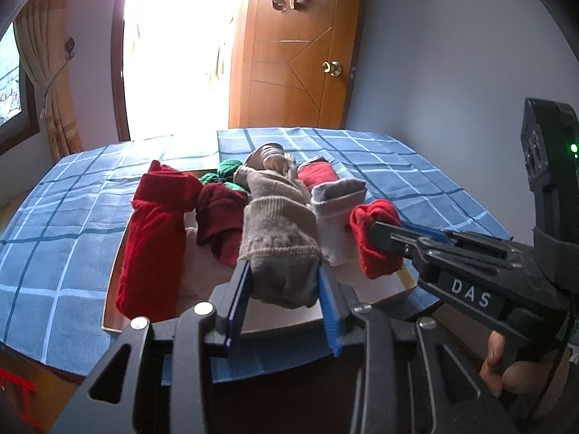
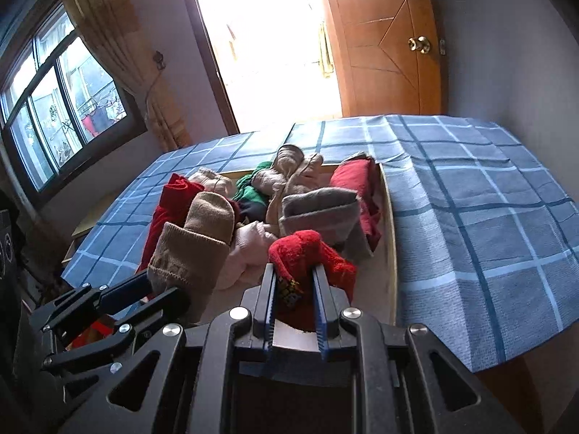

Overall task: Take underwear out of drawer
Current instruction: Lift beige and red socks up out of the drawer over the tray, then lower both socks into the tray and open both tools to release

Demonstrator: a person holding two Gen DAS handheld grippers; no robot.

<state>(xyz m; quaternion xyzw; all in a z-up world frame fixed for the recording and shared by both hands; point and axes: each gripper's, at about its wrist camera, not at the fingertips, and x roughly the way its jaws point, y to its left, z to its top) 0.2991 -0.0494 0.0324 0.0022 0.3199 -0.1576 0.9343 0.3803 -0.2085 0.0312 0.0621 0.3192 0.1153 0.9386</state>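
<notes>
Left gripper (image 1: pixel 284 282) is clamped on a beige roll (image 1: pixel 278 238), right gripper (image 2: pixel 295 289) on a red roll (image 2: pixel 307 253). Both sit at the drawer's (image 1: pixel 391 289) near edge (short lift out), drawer resting on the bed (image 2: pixel 470 217).

Daylight floods through the open doorway (image 1: pixel 181 47), blown out to pure white and spilling glare onto the far edge of the blue checked bedspread (image 1: pixel 72 195); a side window (image 2: pixel 61 108) adds softer light, fisheye bending curves walls and frames, corners darken, nearby gripper bodies sit in shadow
</notes>
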